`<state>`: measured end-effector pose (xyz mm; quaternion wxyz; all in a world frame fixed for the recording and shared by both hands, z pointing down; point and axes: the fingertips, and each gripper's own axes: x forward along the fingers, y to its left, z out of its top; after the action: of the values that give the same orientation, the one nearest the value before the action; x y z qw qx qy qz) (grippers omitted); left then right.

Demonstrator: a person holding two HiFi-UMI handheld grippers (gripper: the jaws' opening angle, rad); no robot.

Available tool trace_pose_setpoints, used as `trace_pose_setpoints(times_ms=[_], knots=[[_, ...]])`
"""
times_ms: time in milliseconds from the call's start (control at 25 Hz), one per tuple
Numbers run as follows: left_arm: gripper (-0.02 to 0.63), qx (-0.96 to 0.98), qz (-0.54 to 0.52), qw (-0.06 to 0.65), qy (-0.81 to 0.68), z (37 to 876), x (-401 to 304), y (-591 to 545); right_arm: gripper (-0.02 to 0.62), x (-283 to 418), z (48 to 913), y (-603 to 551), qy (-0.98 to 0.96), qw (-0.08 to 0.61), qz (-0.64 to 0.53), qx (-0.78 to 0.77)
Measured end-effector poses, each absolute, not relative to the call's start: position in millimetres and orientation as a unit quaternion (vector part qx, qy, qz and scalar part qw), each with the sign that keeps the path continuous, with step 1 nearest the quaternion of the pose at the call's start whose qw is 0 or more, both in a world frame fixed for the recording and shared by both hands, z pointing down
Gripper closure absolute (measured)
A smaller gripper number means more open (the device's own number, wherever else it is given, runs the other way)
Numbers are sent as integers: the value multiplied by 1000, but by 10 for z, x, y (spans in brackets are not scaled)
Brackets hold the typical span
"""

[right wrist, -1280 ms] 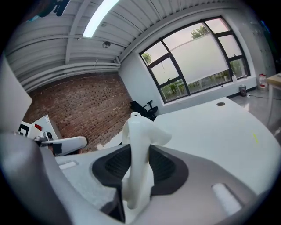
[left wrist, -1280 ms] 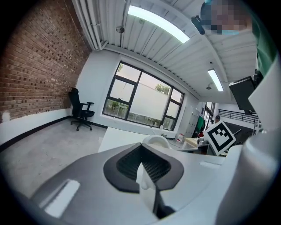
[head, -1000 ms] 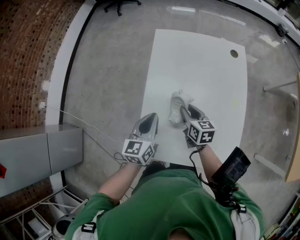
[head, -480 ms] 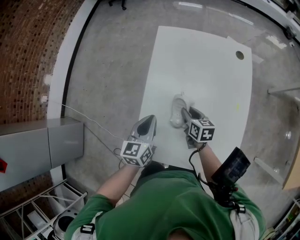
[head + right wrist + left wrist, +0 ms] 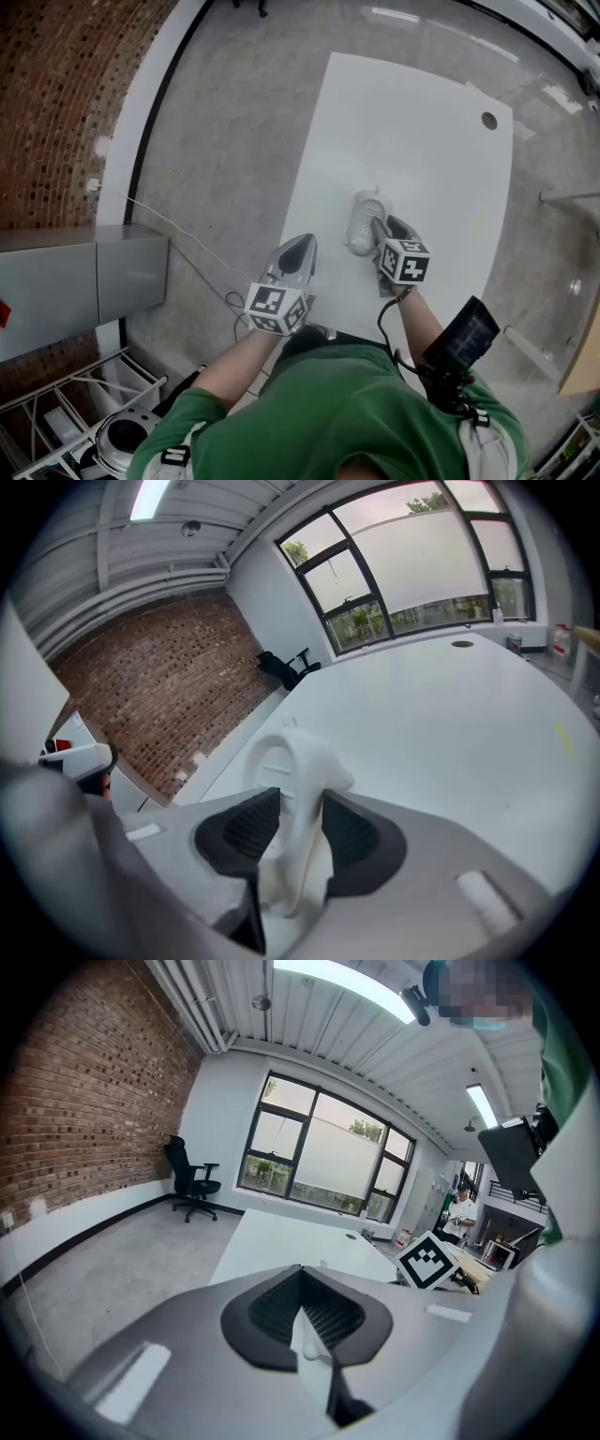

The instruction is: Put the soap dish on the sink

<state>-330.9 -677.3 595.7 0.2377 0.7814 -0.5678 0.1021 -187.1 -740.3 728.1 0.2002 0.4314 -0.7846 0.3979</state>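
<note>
The white soap dish (image 5: pixel 364 219) stands on edge on the white table (image 5: pixel 422 141), near its front part. My right gripper (image 5: pixel 377 231) reaches it from the near side. In the right gripper view the soap dish (image 5: pixel 286 761) sits between the two dark pads of my right gripper (image 5: pixel 298 810), whose jaws have just been opening; I see no firm squeeze on it. My left gripper (image 5: pixel 300 246) hovers at the table's left edge, a hand's width left of the dish. In its own view my left gripper (image 5: pixel 305 1314) has its pads together with nothing held.
A round cable hole (image 5: pixel 488 120) lies at the table's far right corner. Grey concrete floor with a loose cable (image 5: pixel 178 234) lies left of the table. A grey cabinet (image 5: pixel 75 291) stands at the far left by the brick wall. An office chair (image 5: pixel 192 1185) stands near the windows.
My right gripper has come down with the soap dish, which now rests lower on the table. The left gripper has stayed almost where it was.
</note>
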Motion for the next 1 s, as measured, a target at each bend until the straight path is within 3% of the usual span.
trace_pose_setpoints(times_ms=[360, 800, 1000], knots=[[600, 782, 78, 235, -572, 5944, -3422, -6701, 453, -1799, 7060, -7403, -790, 210, 346, 461], [600, 804, 20, 201, -559, 5582, -3481, -6297, 470, -1964, 5902, -6859, -832, 161, 204, 490], [600, 814, -22, 185, -550, 5266, -3473, -5978, 571, -1983, 5494, -6384, -834, 139, 162, 509]])
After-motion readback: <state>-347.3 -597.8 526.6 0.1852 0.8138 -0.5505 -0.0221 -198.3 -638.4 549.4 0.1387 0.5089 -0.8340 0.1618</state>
